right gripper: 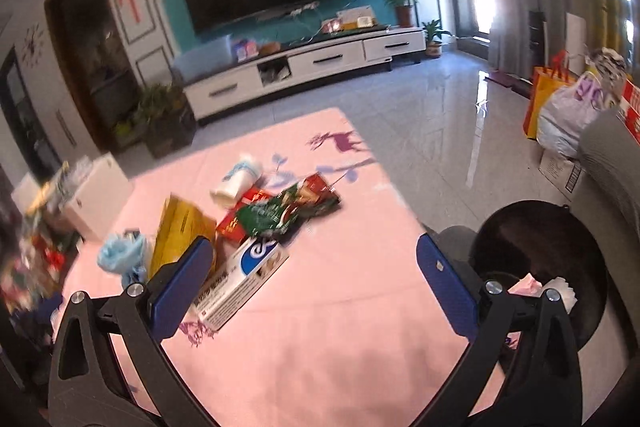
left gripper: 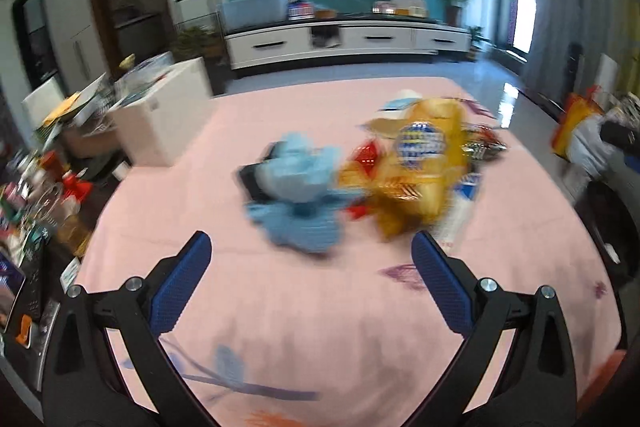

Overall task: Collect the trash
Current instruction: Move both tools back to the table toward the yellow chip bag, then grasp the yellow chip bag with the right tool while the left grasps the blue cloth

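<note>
A heap of trash lies on the pink tablecloth (left gripper: 304, 307). In the blurred left wrist view I see a crumpled light-blue wad (left gripper: 298, 191) and a yellow snack bag (left gripper: 416, 171). My left gripper (left gripper: 311, 247) hovers just short of them, open and empty. In the right wrist view the heap holds a white and blue carton (right gripper: 244, 279), a green wrapper (right gripper: 276, 215), a red packet (right gripper: 240, 219), a yellow bag (right gripper: 180, 231), a white cup (right gripper: 236, 181) and the blue wad (right gripper: 120, 255). My right gripper (right gripper: 314, 255) is open wide and empty, its left finger beside the carton.
A black round bin (right gripper: 536, 251) with tissue (right gripper: 560, 291) in it stands off the table's right edge (right gripper: 404, 203). A white box (left gripper: 160, 119) and clutter crowd the left side. Shopping bags (right gripper: 568, 115) sit on the floor at right. A TV cabinet (right gripper: 304, 67) lines the far wall.
</note>
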